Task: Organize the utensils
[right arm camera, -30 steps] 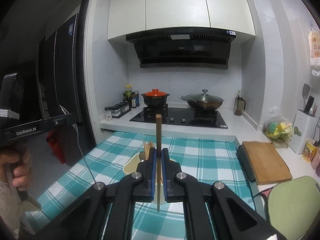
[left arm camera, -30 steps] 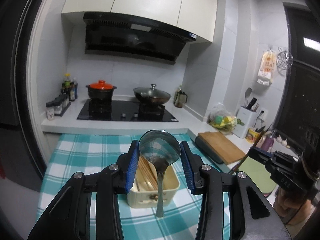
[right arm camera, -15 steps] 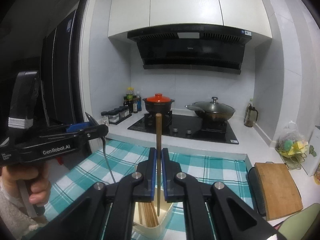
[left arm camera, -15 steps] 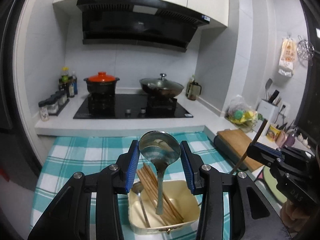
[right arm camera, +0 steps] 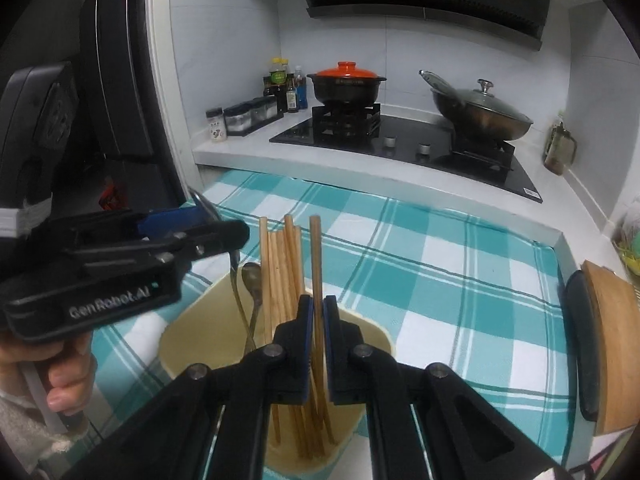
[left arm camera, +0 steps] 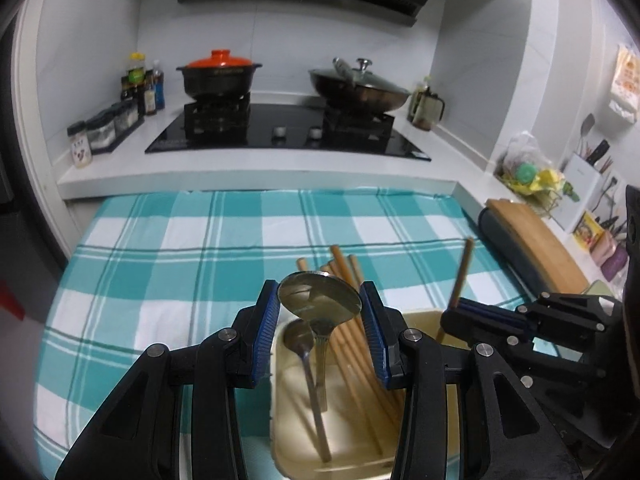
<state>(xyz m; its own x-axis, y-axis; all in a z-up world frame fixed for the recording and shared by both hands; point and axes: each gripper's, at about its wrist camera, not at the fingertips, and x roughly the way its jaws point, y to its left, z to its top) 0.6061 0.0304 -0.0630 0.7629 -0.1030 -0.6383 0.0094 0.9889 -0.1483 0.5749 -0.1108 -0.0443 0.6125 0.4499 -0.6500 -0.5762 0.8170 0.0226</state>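
- Utensils are being gathered into a cream container point(left arm camera: 416, 318) on a teal checked cloth point(left arm camera: 168, 264) covering the desk.
- Left gripper point(left arm camera: 320, 314): its jaws clamp the bowl of a steel ladle point(left arm camera: 320, 294), whose handle hangs down into the container.
- Right gripper point(right arm camera: 319, 322): its jaws are closed on a single upright chopstick point(right arm camera: 316, 248), lower end inside the container.
- Inside the container, a small spoon point(left arm camera: 300, 336) leans beside the ladle handle, next to a bundle of wooden chopsticks point(left arm camera: 348, 268) resting against the far wall.
- Beyond the container lies bare cloth, then a white counter with a black hob point(left arm camera: 288, 130) carrying an orange-lidded pot point(left arm camera: 219, 76) and a lidded wok point(left arm camera: 360, 88).
- Risk, as a judgement: both grippers crowd the container and could collide; letting go of the ladle from this height could knock the leaning chopsticks or tip the light container.
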